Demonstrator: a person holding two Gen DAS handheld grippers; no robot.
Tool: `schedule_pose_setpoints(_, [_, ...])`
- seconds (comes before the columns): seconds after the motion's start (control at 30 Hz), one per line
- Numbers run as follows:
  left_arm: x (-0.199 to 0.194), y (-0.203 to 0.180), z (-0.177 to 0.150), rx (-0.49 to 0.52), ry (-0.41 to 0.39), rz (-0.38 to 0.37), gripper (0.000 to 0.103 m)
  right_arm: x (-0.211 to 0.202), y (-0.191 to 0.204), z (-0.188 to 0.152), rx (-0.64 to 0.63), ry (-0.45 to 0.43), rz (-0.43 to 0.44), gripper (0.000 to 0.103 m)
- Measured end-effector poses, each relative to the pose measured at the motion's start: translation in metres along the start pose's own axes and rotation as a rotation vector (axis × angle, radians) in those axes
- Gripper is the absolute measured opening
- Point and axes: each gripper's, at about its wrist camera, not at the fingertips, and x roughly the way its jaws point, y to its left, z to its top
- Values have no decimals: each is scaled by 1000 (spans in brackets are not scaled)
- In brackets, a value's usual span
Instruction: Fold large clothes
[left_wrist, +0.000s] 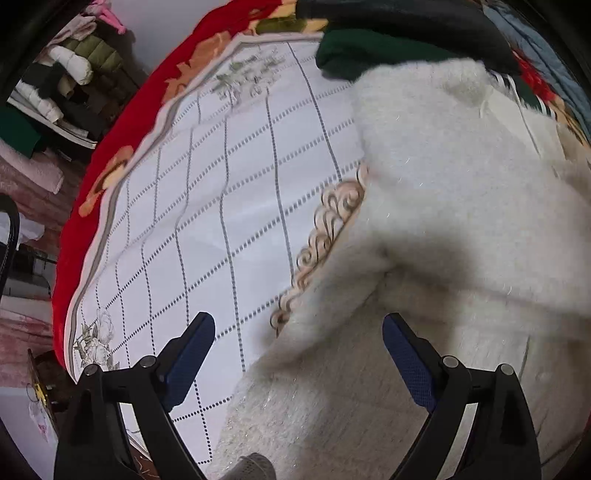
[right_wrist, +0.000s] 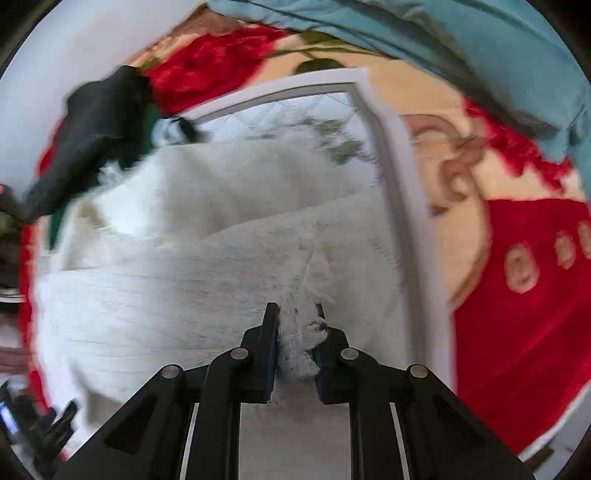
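Note:
A large fluffy white garment (left_wrist: 443, 206) lies on a white quilted mat (left_wrist: 229, 206) with a grid pattern. My left gripper (left_wrist: 299, 325) is open and empty, hovering over the garment's left edge. In the right wrist view the same white garment (right_wrist: 207, 251) spreads out ahead, partly folded over itself. My right gripper (right_wrist: 295, 317) is shut on a bunched edge of the garment and holds it up off the mat (right_wrist: 391, 155).
A red floral blanket (left_wrist: 122, 155) lies under the mat, also in the right view (right_wrist: 524, 317). Dark green and black clothes (left_wrist: 373, 48) pile at the far side. A teal quilt (right_wrist: 461, 48) lies beyond. Shelves with folded clothes (left_wrist: 66, 74) stand left.

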Motion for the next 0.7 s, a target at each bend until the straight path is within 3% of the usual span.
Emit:
schedule_pose_setpoints(0.07, [6, 3, -6, 23, 33, -5, 93, 25, -11, -2, 73, 157, 17, 20])
schedule_pose_setpoints(0.1, [7, 6, -12, 31, 52, -9, 93, 26, -13, -4, 99, 185, 22, 29])
schedule_pose_setpoints(0.23, [2, 18, -32, 60, 89, -34, 93, -25, 6, -43, 97, 121, 21, 50])
schedule_pose_setpoints(0.33, [-3, 25, -51, 97, 98, -4, 93, -39, 41, -97, 96, 194, 169, 52])
schedule_pose_setpoints(0.4, [-4, 32, -57, 97, 108, 5, 93, -10, 81, -139, 94, 375, 341, 52])
schedule_pose_setpoints(0.43, [-2, 35, -59, 94, 116, 7, 93, 4, 95, -156, 108, 432, 382, 52])
schedule_pose_setpoints(0.47, [0, 39, -62, 89, 131, 14, 93, 20, 107, -169, 104, 472, 390, 52])
schedule_pose_setpoints(0.6, [0, 52, -65, 71, 127, 40, 93, 79, 138, -198, 30, 557, 228, 51])
schedule_pose_setpoints(0.63, [0, 55, -64, 69, 119, 46, 93, 81, 140, -200, 44, 538, 213, 35])
schedule_pose_setpoints(0.67, [0, 58, -63, 67, 113, 51, 93, 78, 143, -200, 53, 513, 212, 11])
schedule_pose_setpoints(0.7, [-1, 60, -63, 64, 111, 51, 93, 69, 152, -200, 24, 496, 228, 6])
